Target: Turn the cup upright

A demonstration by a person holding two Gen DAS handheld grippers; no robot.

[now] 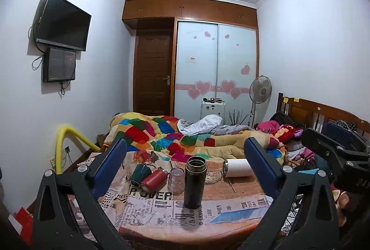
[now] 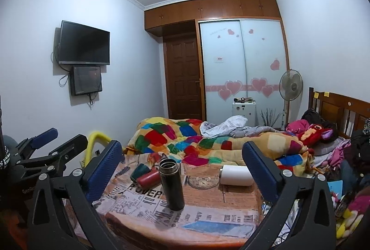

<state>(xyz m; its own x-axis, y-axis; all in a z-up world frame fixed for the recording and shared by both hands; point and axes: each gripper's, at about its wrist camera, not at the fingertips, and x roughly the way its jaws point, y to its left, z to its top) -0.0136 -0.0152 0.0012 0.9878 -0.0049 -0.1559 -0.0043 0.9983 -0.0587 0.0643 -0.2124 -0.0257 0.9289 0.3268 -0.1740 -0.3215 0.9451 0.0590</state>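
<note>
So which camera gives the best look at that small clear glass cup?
The left wrist view: the clear glass cup stands in the open beside the black flask. In the right wrist view the flask hides it almost entirely.

Five drinking vessels: one upright black flask (image 1: 194,180), three lying cups at ten and two o'clock, one clear tumbler (image 1: 176,179); one glass dish (image 1: 214,177).

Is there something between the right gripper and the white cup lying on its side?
Nothing visible blocks it. The white cup lies on the table just inside the right gripper's right finger. The upright black flask stands further left, the glass dish beside the cup.
</note>
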